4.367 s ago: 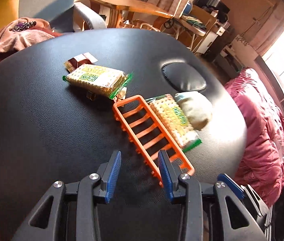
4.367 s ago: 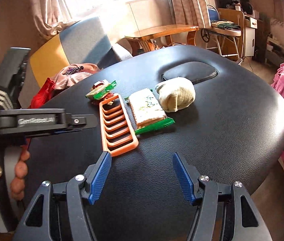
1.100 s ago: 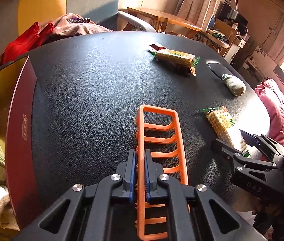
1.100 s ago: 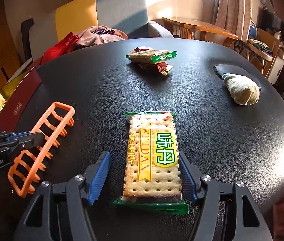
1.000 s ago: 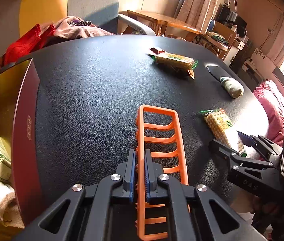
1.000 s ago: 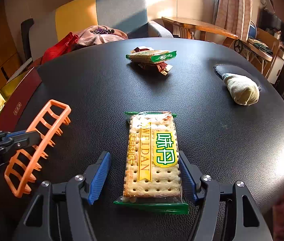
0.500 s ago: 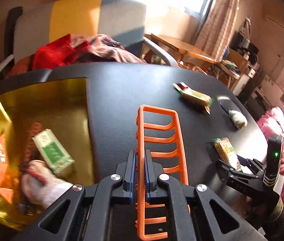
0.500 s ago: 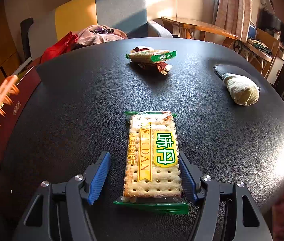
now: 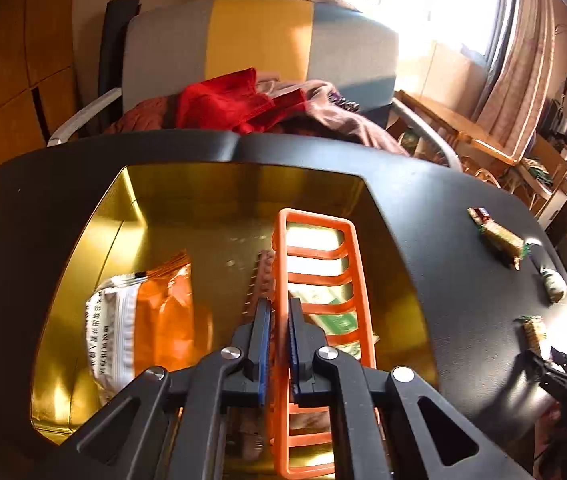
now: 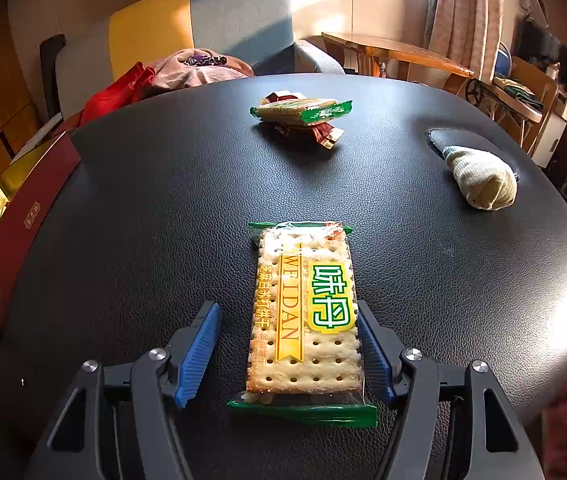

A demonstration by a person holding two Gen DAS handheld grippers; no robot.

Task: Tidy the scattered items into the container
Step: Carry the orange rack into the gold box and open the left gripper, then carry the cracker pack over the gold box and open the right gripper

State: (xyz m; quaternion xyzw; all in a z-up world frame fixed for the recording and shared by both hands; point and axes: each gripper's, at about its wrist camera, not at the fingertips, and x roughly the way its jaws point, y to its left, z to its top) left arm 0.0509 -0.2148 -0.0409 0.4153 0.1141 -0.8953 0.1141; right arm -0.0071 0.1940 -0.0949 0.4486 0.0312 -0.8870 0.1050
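1. Sunlight is falling across a black table [image 10: 163,200], with a chair [image 9: 259,40] piled with clothes standing behind it.
2. At the table's left edge a gold-lined box [image 9: 83,240] is sitting open, already holding an orange bag [image 9: 143,320] and a green packet [image 9: 333,322].
3. The left gripper [image 9: 279,344] is clenching one rail of an orange rack [image 9: 323,272], holding it over the box's inside.
4. The right gripper [image 10: 287,354] is standing spread around a cracker pack [image 10: 303,308] lying flat on the table, one finger at the pack's edge, the other apart.
5. Farther off, a second cracker pack [image 10: 303,110] is lying on small wrappers, and a rolled sock [image 10: 483,184] is lying to the right.
6. Judging by this, the tidying is partway: some items are sitting in the box, the rack is about to join them, and both packs, the wrappers and the sock are remaining outside.
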